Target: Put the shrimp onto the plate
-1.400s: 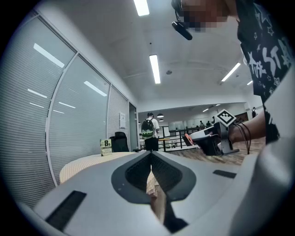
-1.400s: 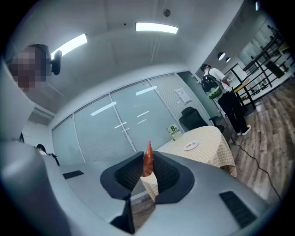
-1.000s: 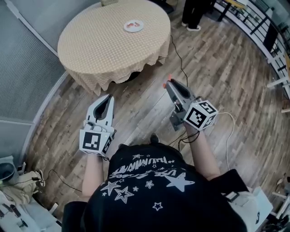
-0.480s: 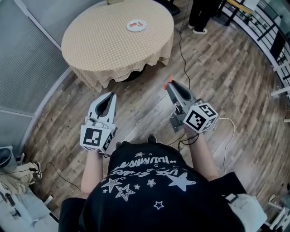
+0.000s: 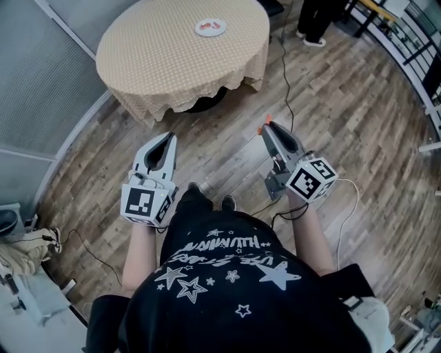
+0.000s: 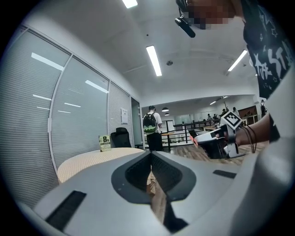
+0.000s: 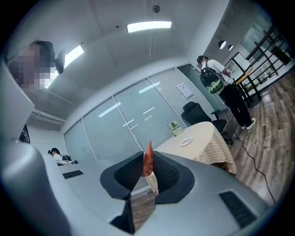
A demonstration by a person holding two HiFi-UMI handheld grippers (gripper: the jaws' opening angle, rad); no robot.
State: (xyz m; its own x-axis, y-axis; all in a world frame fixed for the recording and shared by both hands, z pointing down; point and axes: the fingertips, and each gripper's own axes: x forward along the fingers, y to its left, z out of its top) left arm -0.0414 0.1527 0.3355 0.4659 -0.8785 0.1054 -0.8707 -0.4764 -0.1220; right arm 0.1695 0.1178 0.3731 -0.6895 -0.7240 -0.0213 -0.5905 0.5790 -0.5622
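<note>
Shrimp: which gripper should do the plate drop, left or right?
Right. The right gripper is shut on the shrimp; the left gripper is shut on nothing. The plate sits on the table ahead, beyond both, so reach doesn't decide it.

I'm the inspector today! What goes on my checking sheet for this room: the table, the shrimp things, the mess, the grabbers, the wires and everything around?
Surface: round table under a checked cloth, well ahead of the person.
Job's things: shrimp pinched in the right gripper; plate on the table, with something red on it that is too small to tell.
Clutter: sign card on the table; beige bundle on the floor at the left.
Grippers: right gripper shut on the shrimp; left gripper shut, nothing between its jaws.
Cables: black cable runs over the floor past the table; white cable loops beside the right arm.
Surroundings: wooden floor, railing, standing person beyond the table.
</note>
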